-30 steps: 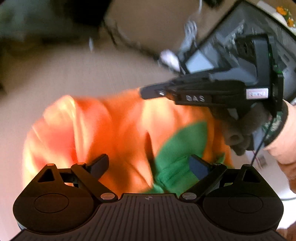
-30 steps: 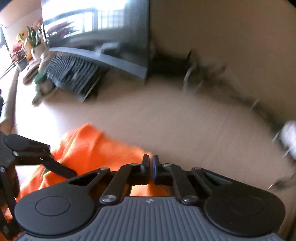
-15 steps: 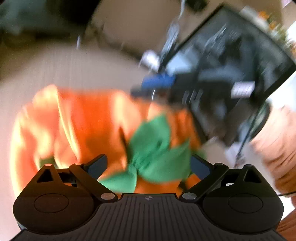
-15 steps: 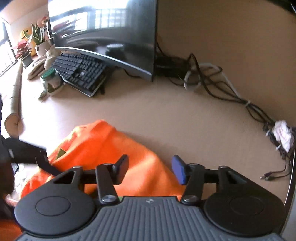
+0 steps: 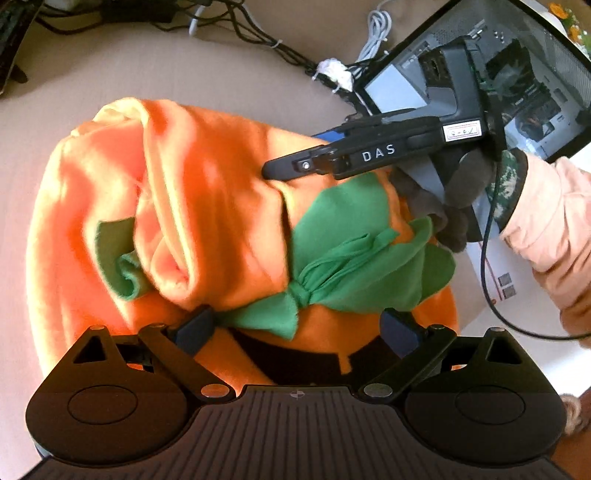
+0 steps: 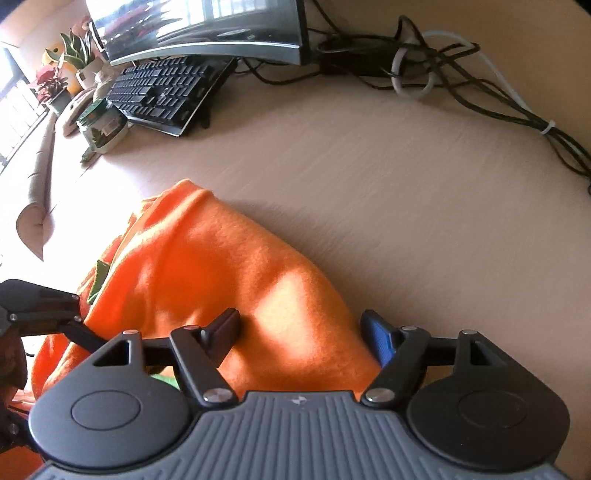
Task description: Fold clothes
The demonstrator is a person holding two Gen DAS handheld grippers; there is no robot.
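Since a second ago the right hand-held gripper [image 6: 299, 328] has gone from pinched shut to jaws well apart, and they're opening wider right now. It has also dropped down onto the orange garment [image 6: 229, 273], so the fleece bulges up between its fingers, but the pads aren't pressing on it, so nothing is actually held. In its own view the cloth fills everything from 6 o'clock out to about 9.

Left hand-held gripper [image 5: 297, 326] is spread wide too, hovering over the heap with the green leaf trim [image 5: 354, 258] sitting between its fingers. The left pad looks like it's touching a roll of fleece, but there's no pinch on it.

Moving outward, the garment is a crumpled lump in the middle of the bench [image 6: 406, 177], nowhere near flat. A keyboard [image 6: 162, 92] and a monitor [image 6: 207, 29] sit up at 11 o'clock in the right view, with a tangle of cables [image 6: 461, 85] at 1 to 2 o'clock.

What could go wrong, I reckon: the fleece is thick and bunched, so either gripper closing here could grab several layers at once and drag the whole lump instead of one edge. The two grippers are also close together, so they could bump each other.
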